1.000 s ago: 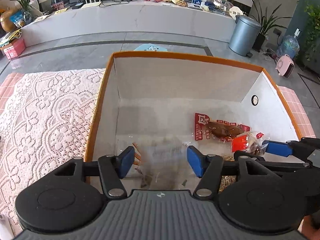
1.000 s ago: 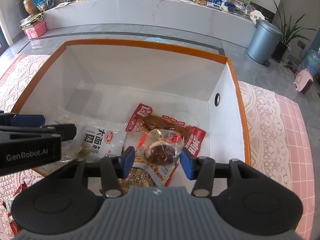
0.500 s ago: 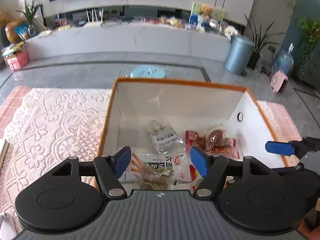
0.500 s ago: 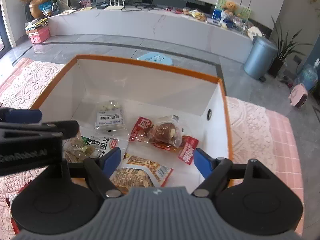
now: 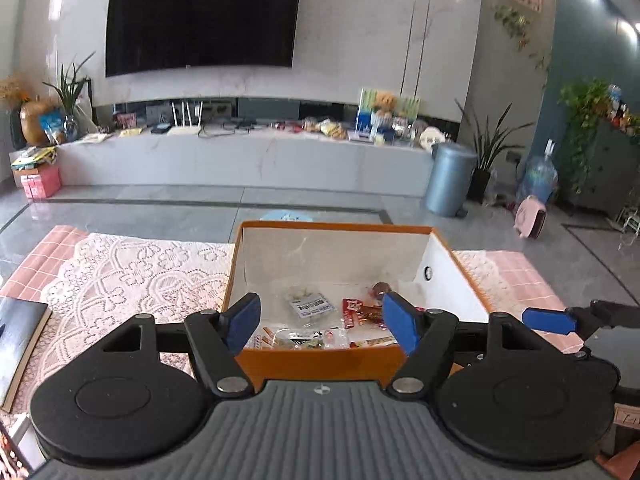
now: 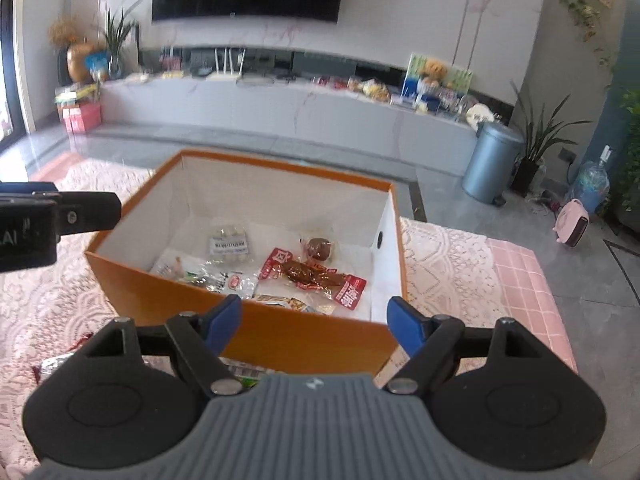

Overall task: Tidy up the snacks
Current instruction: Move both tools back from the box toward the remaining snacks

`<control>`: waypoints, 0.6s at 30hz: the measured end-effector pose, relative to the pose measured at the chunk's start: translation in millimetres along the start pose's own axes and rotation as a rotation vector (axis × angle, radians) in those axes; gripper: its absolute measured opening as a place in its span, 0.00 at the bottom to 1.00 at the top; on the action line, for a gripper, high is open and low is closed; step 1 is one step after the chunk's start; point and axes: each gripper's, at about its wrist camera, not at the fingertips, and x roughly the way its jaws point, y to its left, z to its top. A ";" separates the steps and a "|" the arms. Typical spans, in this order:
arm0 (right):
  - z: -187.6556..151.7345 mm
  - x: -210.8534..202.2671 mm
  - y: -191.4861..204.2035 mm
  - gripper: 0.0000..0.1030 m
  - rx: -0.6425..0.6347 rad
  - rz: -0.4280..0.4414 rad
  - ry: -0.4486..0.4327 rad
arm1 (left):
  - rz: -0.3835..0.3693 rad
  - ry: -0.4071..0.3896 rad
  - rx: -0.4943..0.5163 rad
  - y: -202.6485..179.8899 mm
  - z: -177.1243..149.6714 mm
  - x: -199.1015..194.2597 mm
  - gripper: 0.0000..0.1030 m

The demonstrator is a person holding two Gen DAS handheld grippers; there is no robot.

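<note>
An orange box with white inside walls (image 5: 320, 360) (image 6: 304, 340) stands on the lace tablecloth and holds several snack packets. Among them are a red packet with a brown piece (image 6: 316, 274), a round brown snack in clear wrap (image 6: 319, 248), a clear packet with a white label (image 6: 228, 245) (image 5: 308, 305) and a noodle packet (image 6: 216, 278). My left gripper (image 5: 320, 322) is open and empty, held back above the box's near wall. My right gripper (image 6: 314, 320) is open and empty, above the near wall too. More packets (image 6: 240, 372) lie on the cloth in front of the box, mostly hidden.
A dark book (image 5: 20, 340) lies at the left edge of the lace cloth (image 5: 132, 276). The left gripper shows at the left of the right wrist view (image 6: 60, 216). Beyond the table are grey floor, a long white counter and a grey bin (image 6: 490, 164).
Both grippers have pulled back and up out of the box. The right one let go of the round brown snack, which now lies in the box. The left one's noodle packet also lies there.
</note>
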 end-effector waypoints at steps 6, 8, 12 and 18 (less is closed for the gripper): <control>-32.9 -43.4 0.6 0.75 0.057 0.048 -0.099 | -0.028 -0.005 -0.001 -1.1 -20.6 -22.0 0.84; -45.5 -54.6 3.3 0.75 0.067 0.054 -0.120 | -0.035 0.008 -0.004 0.6 -29.4 -25.5 0.84; -69.7 -70.2 11.4 0.76 0.077 0.054 -0.131 | -0.016 0.067 0.001 5.8 -49.2 -23.8 0.84; -105.2 -70.9 19.4 0.76 0.090 0.049 -0.076 | -0.017 0.175 -0.050 22.3 -82.3 -18.2 0.84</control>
